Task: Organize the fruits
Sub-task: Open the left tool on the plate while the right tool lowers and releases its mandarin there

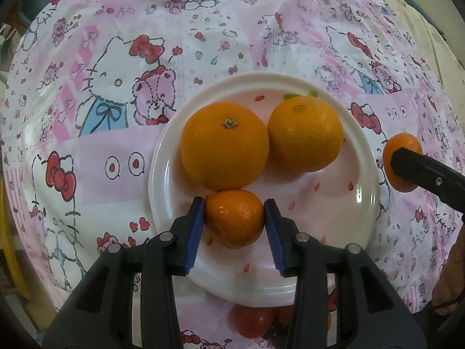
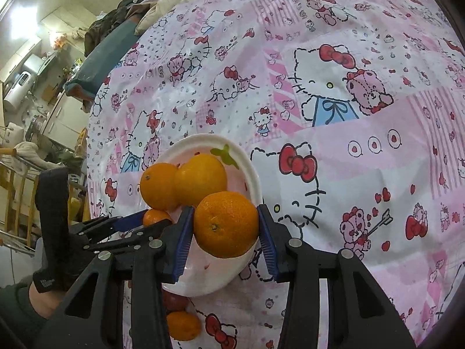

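A white plate [image 1: 360,157] holds two big oranges [image 1: 224,145] [image 1: 304,133]. My left gripper [image 1: 234,218] is shut on a small mandarin [image 1: 234,218] just over the plate's near part. My right gripper [image 2: 225,234] is shut on another orange [image 2: 226,224] held at the plate's [image 2: 250,174] right edge. In the left wrist view that orange [image 1: 402,145] shows to the right of the plate with a black finger [image 1: 424,171] across it. The left gripper and its mandarin [image 2: 155,217] show in the right wrist view, left of the plate.
A pink cartoon-print cloth [image 1: 116,157] covers the table. Red fruit [image 1: 252,320] lies below the plate's near edge, and an orange fruit [image 2: 183,325] next to it. Room clutter and a blue cushion [image 2: 98,64] lie beyond the table's far left edge.
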The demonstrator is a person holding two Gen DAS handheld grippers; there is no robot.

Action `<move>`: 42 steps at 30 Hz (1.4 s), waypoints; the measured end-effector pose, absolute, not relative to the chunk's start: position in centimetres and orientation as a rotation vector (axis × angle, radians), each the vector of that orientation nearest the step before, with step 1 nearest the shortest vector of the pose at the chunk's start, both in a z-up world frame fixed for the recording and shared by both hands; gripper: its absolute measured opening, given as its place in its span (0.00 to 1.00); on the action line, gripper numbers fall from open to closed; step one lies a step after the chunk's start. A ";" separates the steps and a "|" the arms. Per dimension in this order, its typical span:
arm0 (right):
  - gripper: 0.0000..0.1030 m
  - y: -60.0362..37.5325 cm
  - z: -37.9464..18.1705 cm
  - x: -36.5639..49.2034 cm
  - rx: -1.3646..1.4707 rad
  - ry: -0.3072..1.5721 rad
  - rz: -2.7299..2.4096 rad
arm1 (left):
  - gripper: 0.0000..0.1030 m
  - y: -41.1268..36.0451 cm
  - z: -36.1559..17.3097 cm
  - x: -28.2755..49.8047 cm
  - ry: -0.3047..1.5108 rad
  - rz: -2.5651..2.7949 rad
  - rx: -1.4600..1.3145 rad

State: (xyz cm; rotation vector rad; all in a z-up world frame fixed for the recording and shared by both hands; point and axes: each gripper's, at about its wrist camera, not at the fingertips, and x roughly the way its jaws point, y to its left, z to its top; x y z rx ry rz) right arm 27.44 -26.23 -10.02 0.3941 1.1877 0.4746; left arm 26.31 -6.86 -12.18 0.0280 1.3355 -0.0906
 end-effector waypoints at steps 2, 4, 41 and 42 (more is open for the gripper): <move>0.44 -26.2 -9.9 27.4 0.388 1.185 0.475 | 0.37 -7.1 -12.2 26.4 1.337 -0.096 0.046; 0.44 -26.2 -9.9 27.5 0.388 1.186 0.475 | 0.38 -7.0 -12.2 26.4 1.336 -0.099 0.050; 0.46 -21.3 -12.5 26.4 0.166 1.243 0.506 | 0.90 -2.3 -5.0 21.3 1.173 -0.011 -0.071; 0.46 -21.3 -12.5 26.4 0.170 1.244 0.506 | 0.90 -2.4 -5.0 21.3 1.170 -0.014 -0.062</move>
